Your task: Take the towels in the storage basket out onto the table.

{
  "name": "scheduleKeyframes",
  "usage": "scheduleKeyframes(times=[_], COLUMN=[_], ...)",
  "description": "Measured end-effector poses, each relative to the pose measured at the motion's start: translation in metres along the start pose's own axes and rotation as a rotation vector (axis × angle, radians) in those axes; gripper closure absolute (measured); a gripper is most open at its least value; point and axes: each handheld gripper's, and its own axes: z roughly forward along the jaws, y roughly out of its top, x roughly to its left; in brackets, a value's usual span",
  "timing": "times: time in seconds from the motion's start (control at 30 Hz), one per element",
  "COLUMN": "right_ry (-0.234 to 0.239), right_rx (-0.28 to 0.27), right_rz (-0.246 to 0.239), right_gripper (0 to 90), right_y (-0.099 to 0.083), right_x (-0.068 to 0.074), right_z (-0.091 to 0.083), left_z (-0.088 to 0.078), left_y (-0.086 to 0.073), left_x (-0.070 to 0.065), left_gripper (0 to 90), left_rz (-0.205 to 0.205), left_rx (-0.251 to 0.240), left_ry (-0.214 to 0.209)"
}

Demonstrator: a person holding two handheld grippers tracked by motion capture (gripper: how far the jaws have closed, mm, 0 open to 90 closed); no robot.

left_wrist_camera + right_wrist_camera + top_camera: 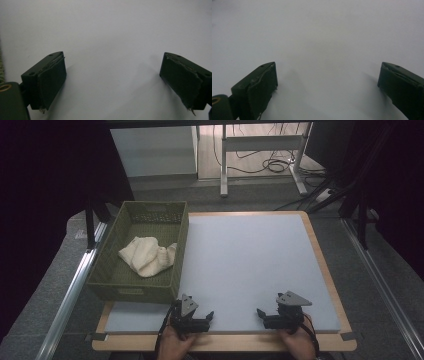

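Cloth, cream and crumpled, lies inside the green basket at the far left of the table, well apart from both of our grippers. We hold the left gripper low at the near edge of the pale mat, just in front of the basket's near wall. In the left gripper view its jaws stand wide apart over bare mat, with nothing between them. Our right gripper sits at the same near edge, farther to the right. In the right gripper view its jaws are likewise spread wide over plain mat and grip nothing. Neither of our grippers touches the cloth or the basket.
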Motion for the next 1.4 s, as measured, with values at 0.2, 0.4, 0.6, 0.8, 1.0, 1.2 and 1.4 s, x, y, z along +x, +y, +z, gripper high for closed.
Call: scheduleKeyframes(times=[0.2,0.4,0.6,0.8,1.0,1.2,1.4], right_ry=[0.0,0.0,0.0,0.0,0.001,0.001,0.001], right_rx=[0.0,0.0,0.0,0.0,0.0,0.0,0.0], right_rz=[0.0,0.0,0.0,0.001,-0.001,-0.001,0.0], right_gripper=[2.5,2.5,2.5,2.5,2.5,2.5,2.5], right_y=[0.0,0.0,0.0,0.0,0.0,0.0,0.0], right_x=[0.0,0.0,0.0,0.0,0.0,0.0,0.0], right_z=[0.0,0.0,0.0,0.0,0.0,0.0,0.0], left_z=[0.001,0.001,-0.004,-0.012,-0.014,-0.016,-0.024], left_y=[0.001,0.002,0.008,0.018,0.033,0.048,0.072], left_x=[0.0,0.0,0.006,0.009,0.011,0.011,0.012], left_gripper=[4.2,2.9,1.8,0.3,1.1,1.2,1.0], left_rz=[0.001,0.0,-0.025,0.02,0.068,0.125,0.175], left_rx=[0.005,0.015,0.054,0.09,0.15,0.158,0.142], left_ry=[-0.014,-0.017,-0.069,-0.129,-0.178,-0.198,-0.188])
